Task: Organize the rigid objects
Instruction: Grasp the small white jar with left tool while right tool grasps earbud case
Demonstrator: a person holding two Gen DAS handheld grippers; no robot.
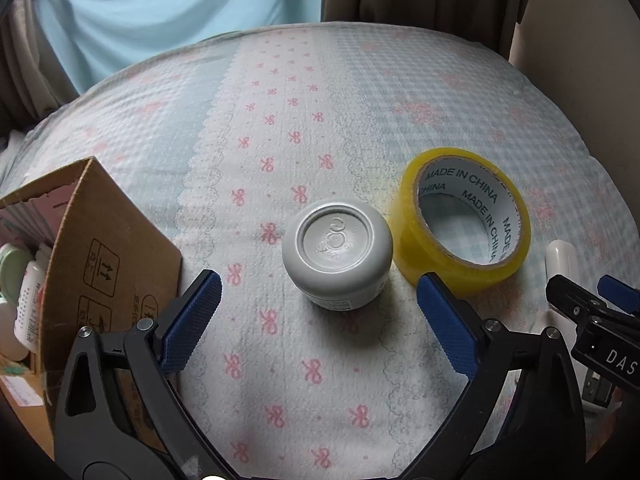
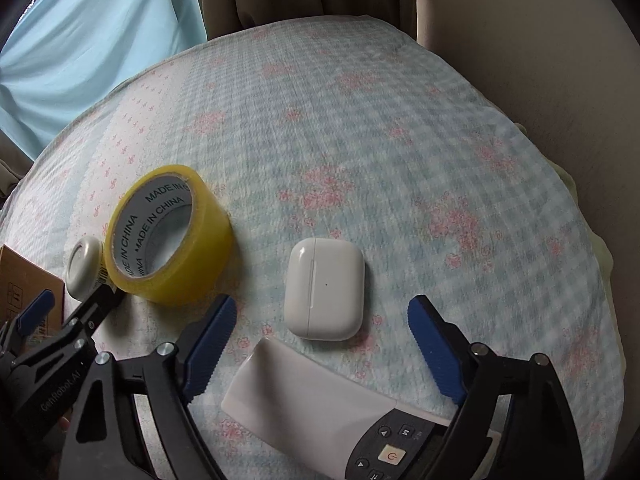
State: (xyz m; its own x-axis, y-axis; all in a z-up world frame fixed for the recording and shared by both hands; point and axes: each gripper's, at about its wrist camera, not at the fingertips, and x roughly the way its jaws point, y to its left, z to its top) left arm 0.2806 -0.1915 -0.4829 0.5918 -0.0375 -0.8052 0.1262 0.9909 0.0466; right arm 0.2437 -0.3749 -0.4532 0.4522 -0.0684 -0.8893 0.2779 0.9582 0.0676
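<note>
We hold both grippers apart, left [image 1: 318, 312] framing the jar [image 1: 337, 254], right [image 2: 320, 340] framing the earbud case [image 2: 325, 289], ready to grasp.

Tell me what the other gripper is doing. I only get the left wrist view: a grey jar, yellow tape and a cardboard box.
Observer: The right gripper hangs open over a white earbud case that lies flat.
Operator: Is anything else near it?
Observer: Yes, a white remote with a dark button panel lies nearer the camera than the case.
Operator: Does the case touch the tape?
Observer: No. The yellow tape lies apart on its left, with patterned cloth showing between them.
</note>
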